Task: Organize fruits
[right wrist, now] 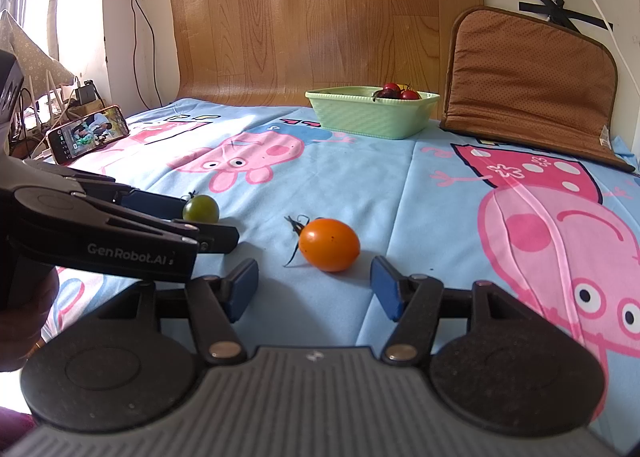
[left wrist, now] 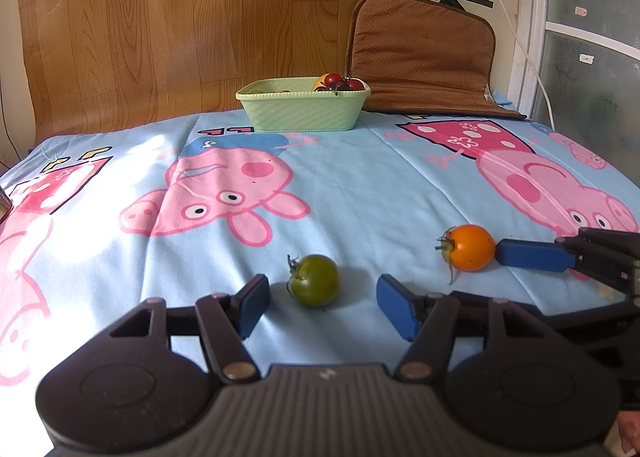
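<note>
A green tomato (left wrist: 314, 280) lies on the blue cartoon-print sheet (left wrist: 360, 185), between the blue pads of my left gripper (left wrist: 324, 307). The jaws stand open and neither pad touches it. To its right lies an orange tomato (left wrist: 470, 247) with one blue finger (left wrist: 528, 255) of the right gripper at its side. In the right wrist view the orange tomato (right wrist: 329, 244) sits just ahead of my open right gripper (right wrist: 314, 291), clear of both pads. The left gripper's fingers (right wrist: 152, 203) flank the green tomato (right wrist: 201, 209) there.
A pale green basket (left wrist: 304, 113) stands at the far edge, holding red tomatoes (left wrist: 340, 82). A brown cushion (right wrist: 528, 77) leans on the wall to its right. A phone (right wrist: 88, 133) is propped at the sheet's left edge. A wood-grain panel stands behind.
</note>
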Available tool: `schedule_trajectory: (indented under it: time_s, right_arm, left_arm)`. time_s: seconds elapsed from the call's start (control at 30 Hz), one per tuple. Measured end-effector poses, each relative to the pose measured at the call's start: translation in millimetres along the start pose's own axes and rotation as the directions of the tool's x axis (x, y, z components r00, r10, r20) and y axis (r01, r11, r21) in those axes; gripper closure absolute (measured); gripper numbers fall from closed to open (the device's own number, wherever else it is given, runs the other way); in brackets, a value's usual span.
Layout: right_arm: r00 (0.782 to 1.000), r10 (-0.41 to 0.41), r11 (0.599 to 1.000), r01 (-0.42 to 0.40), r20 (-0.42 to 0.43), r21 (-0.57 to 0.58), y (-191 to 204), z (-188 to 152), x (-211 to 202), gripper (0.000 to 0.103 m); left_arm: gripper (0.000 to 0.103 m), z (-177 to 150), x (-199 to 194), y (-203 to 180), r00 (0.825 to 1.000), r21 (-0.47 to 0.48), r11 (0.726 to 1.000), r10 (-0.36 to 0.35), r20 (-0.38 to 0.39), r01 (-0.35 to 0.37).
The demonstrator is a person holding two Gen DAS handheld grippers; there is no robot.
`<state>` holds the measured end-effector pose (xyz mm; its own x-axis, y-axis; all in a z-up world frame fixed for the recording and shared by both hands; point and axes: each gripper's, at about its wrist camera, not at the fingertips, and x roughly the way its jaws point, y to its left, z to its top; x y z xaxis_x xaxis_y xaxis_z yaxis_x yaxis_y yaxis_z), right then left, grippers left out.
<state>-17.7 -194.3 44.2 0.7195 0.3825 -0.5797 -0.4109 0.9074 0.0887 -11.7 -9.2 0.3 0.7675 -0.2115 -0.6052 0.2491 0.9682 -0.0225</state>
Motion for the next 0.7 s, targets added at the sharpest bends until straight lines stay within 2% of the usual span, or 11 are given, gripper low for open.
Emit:
schedule_trajectory:
  time_s: [0.7]
  right_arm:
    - [1.0,0.001,1.0,-0.001,0.001,0.0,-0.7,-0.3,-0.7,0.038]
  left_arm:
    - [0.041,0.0,0.3,0.0,1.0,0.001,1.0,0.0,0.001,0.0]
